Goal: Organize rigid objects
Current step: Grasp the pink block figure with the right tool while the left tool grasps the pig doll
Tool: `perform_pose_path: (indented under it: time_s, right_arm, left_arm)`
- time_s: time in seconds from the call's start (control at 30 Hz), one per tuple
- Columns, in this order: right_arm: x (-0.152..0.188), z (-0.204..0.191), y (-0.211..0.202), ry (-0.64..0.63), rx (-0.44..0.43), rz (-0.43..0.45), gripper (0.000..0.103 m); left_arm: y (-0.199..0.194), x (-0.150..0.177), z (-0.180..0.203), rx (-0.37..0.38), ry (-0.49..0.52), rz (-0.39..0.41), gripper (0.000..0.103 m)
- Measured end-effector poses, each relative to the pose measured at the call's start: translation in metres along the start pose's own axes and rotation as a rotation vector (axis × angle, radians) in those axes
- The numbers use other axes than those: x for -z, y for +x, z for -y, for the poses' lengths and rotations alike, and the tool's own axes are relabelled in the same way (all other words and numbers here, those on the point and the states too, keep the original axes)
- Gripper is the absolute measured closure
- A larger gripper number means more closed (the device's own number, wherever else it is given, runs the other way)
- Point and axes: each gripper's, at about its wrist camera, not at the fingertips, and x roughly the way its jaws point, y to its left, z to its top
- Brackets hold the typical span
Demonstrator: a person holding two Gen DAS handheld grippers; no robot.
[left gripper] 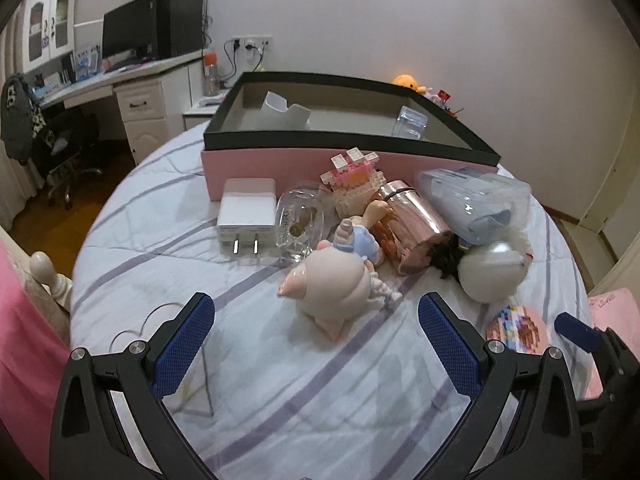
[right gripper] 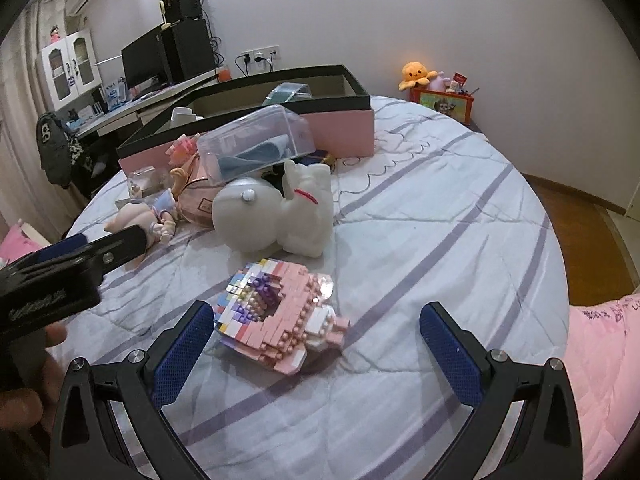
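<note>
A pink box with a black rim [left gripper: 304, 160] [right gripper: 348, 128] stands at the back of the bed. In front of it lies a heap: a white charger [left gripper: 246, 216], a clear glass piece [left gripper: 298, 222], a pink brick model [left gripper: 354, 180], a doll [left gripper: 336, 280] [right gripper: 144, 216], a rose-gold canister [left gripper: 412, 228], a clear plastic case [left gripper: 476, 204] [right gripper: 256, 144] and a white cat figure [left gripper: 492, 272] [right gripper: 280, 212]. My left gripper [left gripper: 316, 344] is open, just short of the doll. My right gripper [right gripper: 316, 344] is open, its left pad beside a pastel brick model [right gripper: 276, 316] [left gripper: 518, 330].
The box holds a white cup [left gripper: 284, 114] and a clear cube [left gripper: 408, 122]. A desk with a monitor [left gripper: 128, 36] stands at the far left, with a chair [left gripper: 52, 136] beside it. An orange plush [right gripper: 416, 74] sits past the bed. A pink quilt [right gripper: 600, 352] lies at right.
</note>
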Motion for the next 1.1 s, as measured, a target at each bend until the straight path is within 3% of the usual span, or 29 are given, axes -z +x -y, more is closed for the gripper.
perform_pose_path:
  time_s: [0.2, 0.27, 0.37, 0.43, 0.53, 0.7, 0.97, 1.07, 1.1]
  right_arm:
    - [-0.004, -0.005, 0.005, -0.024, -0.022, -0.01, 0.0]
    - [-0.004, -0.008, 0.009, -0.053, -0.012, -0.027, 0.004]
    - [-0.004, -0.012, 0.01, -0.078, 0.003, -0.03, 0.019]
    - [-0.003, -0.013, 0.009, -0.09, 0.011, -0.025, 0.035]
    - [-0.002, -0.013, 0.006, -0.09, 0.0, -0.025, 0.038]
    - [-0.002, -0.008, 0.0, -0.078, -0.016, -0.022, 0.038]
    - [-0.001, -0.004, -0.006, -0.068, -0.029, -0.019, 0.038]
    - [-0.001, -0.006, -0.003, -0.068, -0.025, -0.027, 0.038]
    - [-0.001, -0.006, -0.003, -0.068, -0.024, -0.029, 0.038]
  left_arm:
    - [0.026, -0.014, 0.001, -0.016, -0.022, -0.068, 0.0]
    - [0.03, -0.016, 0.005, -0.018, -0.009, -0.08, 0.002]
    - [0.033, -0.017, 0.007, 0.017, -0.003, -0.09, 0.011]
    - [0.031, -0.016, 0.006, 0.048, -0.004, -0.085, 0.022]
    - [0.027, -0.014, 0.008, 0.087, 0.008, -0.073, 0.038]
    - [0.015, -0.008, -0.001, 0.149, -0.029, -0.059, 0.039]
    - [-0.003, 0.009, -0.01, 0.125, -0.015, -0.05, 0.039]
    - [-0.002, 0.013, -0.006, 0.084, 0.01, -0.065, 0.032]
    - [-0.001, 0.012, -0.006, 0.064, 0.014, -0.064, 0.02]
